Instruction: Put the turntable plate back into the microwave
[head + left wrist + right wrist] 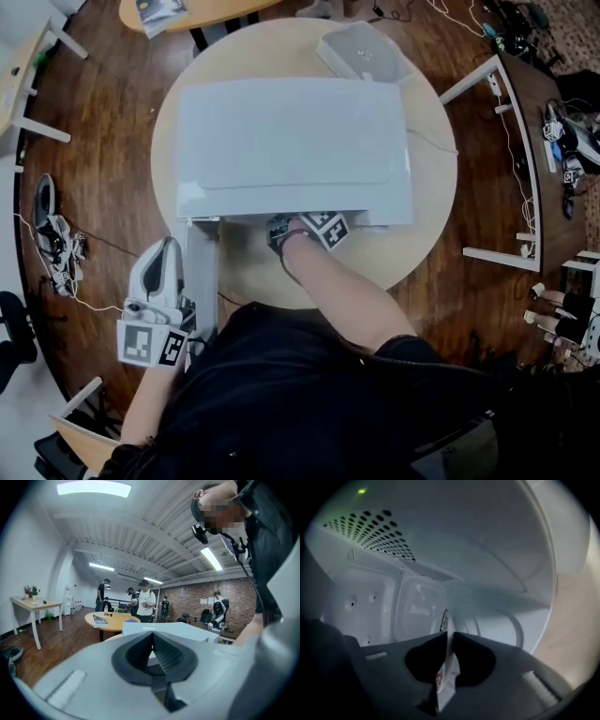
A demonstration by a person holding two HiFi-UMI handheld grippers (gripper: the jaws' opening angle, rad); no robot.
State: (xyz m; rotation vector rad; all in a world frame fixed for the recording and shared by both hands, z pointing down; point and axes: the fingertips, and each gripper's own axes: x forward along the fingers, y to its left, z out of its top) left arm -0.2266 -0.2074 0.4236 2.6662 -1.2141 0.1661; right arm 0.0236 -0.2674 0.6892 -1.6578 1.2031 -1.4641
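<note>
The white microwave (291, 141) stands on a round table, its door (200, 272) swung open to the left. My right gripper (449, 637) reaches into the cavity; in the head view only its marker cube (328, 228) and the forearm show at the opening. It is shut on the turntable plate (444, 619), a thin white plate with a patterned rim, seen edge-on between the jaws. The cavity's perforated wall (375, 531) lies just ahead. My left gripper (169, 248) hovers beside the open door, jaws shut on nothing (153, 634).
The pale round table (427, 225) also carries a clear plastic tub (364, 52) behind the microwave. White table frames (506, 159) stand to the right, shoes (56, 234) lie on the floor at left. Several people and a yellow table (110, 619) are across the room.
</note>
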